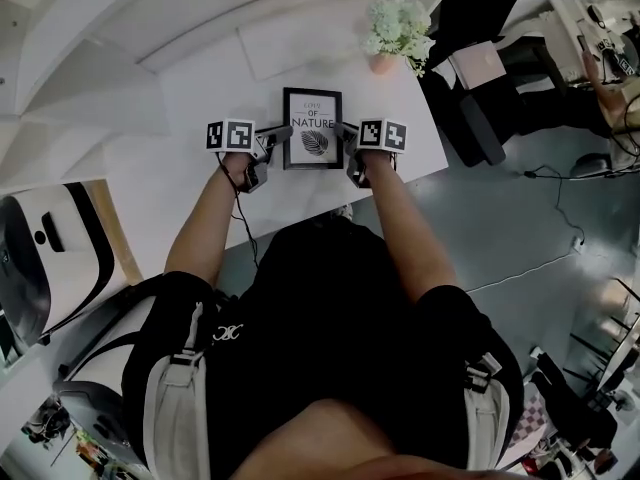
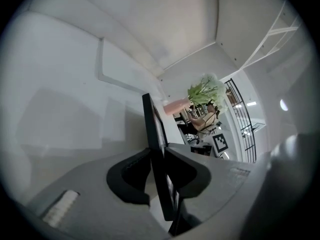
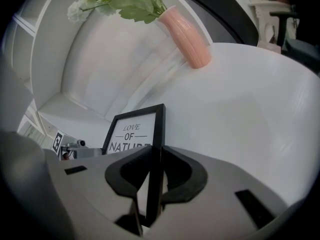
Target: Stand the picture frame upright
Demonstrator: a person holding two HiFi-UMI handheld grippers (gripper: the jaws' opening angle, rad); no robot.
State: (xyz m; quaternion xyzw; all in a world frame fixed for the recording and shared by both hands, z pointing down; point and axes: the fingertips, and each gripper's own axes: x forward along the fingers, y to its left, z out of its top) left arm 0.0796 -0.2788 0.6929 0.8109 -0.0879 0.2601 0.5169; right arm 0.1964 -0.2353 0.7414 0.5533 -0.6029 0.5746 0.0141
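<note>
A black picture frame [image 1: 312,128] with a "LOVE OF NATURE" print and a leaf faces up at the head camera, on the white table [image 1: 190,88] near its front edge. My left gripper [image 1: 279,131] is clamped on the frame's left edge, and my right gripper [image 1: 346,131] on its right edge. In the left gripper view the frame's thin black edge [image 2: 151,121] runs between the pads of the left gripper [image 2: 158,158], which press on both of its sides. In the right gripper view the right gripper [image 3: 154,159] pinches the frame [image 3: 131,131] the same way.
A pink vase of white-green flowers [image 1: 388,50] stands just beyond the frame, to its right [image 3: 189,40]. A flat white panel [image 1: 300,40] lies behind it. The table's edge runs close under both hands. A dark chair [image 1: 475,118] stands on the right, and a white seat [image 1: 45,258] on the left.
</note>
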